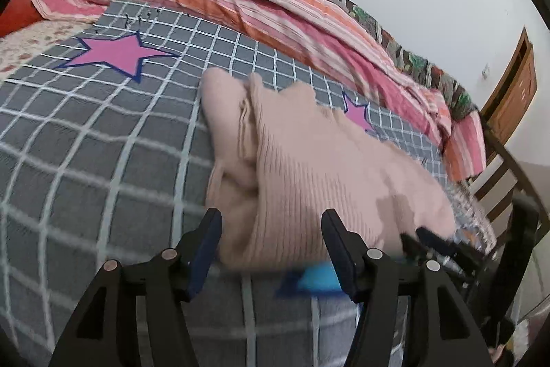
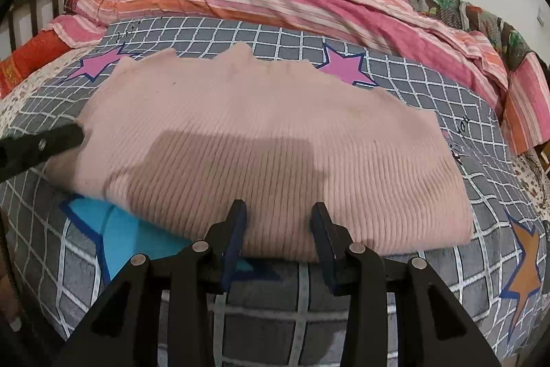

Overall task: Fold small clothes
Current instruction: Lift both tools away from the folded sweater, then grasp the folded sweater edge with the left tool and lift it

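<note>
In the left wrist view, the pink ribbed sweater (image 1: 309, 167) lies on the grey checked blanket (image 1: 86, 143), and I take this sweater as the landmark for all places. The left gripper (image 1: 271, 229) stands at the near edge of the sweater with its jaws rather wide; the knit lies between and just past the fingers, but the pads do not seem to press on it, so I judge that it holds nothing. At the far left part of the sweater the fabric is bunched into thick layers, probably a sleeve or side already turned inward. Beyond the sweater, the striped quilt (image 1: 275, 9) is pushed back against the wall, I think to leave flat space for folding. In the right wrist view, the sweater (image 2: 275, 133) is spread wide and quite smooth. The right gripper (image 2: 278, 222) is at its near hem, jaws at a narrower gap, the hem just between the tips and no visible pinch. The other gripper's finger touches the sweater's left edge. Partly under the near left corner shows a blue star (image 2: 137, 236) of the blanket.
</note>
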A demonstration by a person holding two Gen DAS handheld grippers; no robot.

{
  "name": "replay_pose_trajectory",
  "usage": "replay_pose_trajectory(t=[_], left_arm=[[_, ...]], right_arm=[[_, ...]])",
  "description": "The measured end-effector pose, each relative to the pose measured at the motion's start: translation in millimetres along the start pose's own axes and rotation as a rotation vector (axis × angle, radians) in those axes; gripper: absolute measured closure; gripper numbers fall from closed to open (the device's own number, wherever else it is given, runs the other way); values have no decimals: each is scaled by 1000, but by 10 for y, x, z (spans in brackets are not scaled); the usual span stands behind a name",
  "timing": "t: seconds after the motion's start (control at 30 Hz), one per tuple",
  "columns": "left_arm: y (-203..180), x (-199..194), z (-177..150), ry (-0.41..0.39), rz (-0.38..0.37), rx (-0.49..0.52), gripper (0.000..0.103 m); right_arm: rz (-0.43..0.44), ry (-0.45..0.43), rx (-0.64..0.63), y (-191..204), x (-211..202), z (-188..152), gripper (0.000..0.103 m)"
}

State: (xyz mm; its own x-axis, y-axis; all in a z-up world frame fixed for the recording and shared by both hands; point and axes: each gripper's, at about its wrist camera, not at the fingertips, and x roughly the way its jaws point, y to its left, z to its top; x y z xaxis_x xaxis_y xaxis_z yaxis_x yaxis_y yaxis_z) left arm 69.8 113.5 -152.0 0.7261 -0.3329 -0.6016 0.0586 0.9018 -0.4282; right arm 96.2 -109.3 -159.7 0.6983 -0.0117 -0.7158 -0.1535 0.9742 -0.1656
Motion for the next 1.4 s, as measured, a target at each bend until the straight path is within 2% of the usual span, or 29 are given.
replay_pose_trajectory(t=[0.07,0.13,0.27,0.47,0.6,0.63,0.7,0.77,0.8,0.87,0.9,0.97,1.13,1.23,1.4], left_arm=[[4,-57,-116,22,-6,-13,45],[33,-102,-246,45,-49,-71,45],[-22,-89,-339,42,-89,-130,44],[93,150,-143,-16,-102,-290,44],[82,315,64,-47,-68,-331,46],[78,338,117,-62,-64,-338,48],[86,387,220,-82,-40,-353,59],[137,452,311,-90,-24,-389,60],[157,491,355,-95,-4,-404,66],[175,548,424,-95,34,-411,71],[163,565,457,-94,52,-407,77],[111,544,511,-100,62,-385,80],[-324,407,805,-119,119,-253,82],[-730,337,993,-133,151,-159,83],[-1646,400,1196,-150,199,44,83]], right_arm=[[12,0,-8,-13,-57,-60,65],[39,5,-1,-54,-128,-102,65],[110,15,56,-231,-279,-223,65],[114,3,123,-569,-504,-366,65],[98,-28,182,-848,-609,-400,65],[96,-35,199,-910,-625,-402,65],[100,-44,231,-1062,-646,-394,65],[93,-51,251,-1182,-644,-398,65],[90,-53,257,-1226,-640,-398,65],[84,-47,265,-1325,-603,-412,65],[75,-46,266,-1358,-589,-409,65],[55,-50,262,-1435,-568,-407,65],[49,-54,283,-1698,-506,-377,65],[36,-66,300,-1867,-512,-361,65],[-18,-73,328,-2164,-549,-345,65]])
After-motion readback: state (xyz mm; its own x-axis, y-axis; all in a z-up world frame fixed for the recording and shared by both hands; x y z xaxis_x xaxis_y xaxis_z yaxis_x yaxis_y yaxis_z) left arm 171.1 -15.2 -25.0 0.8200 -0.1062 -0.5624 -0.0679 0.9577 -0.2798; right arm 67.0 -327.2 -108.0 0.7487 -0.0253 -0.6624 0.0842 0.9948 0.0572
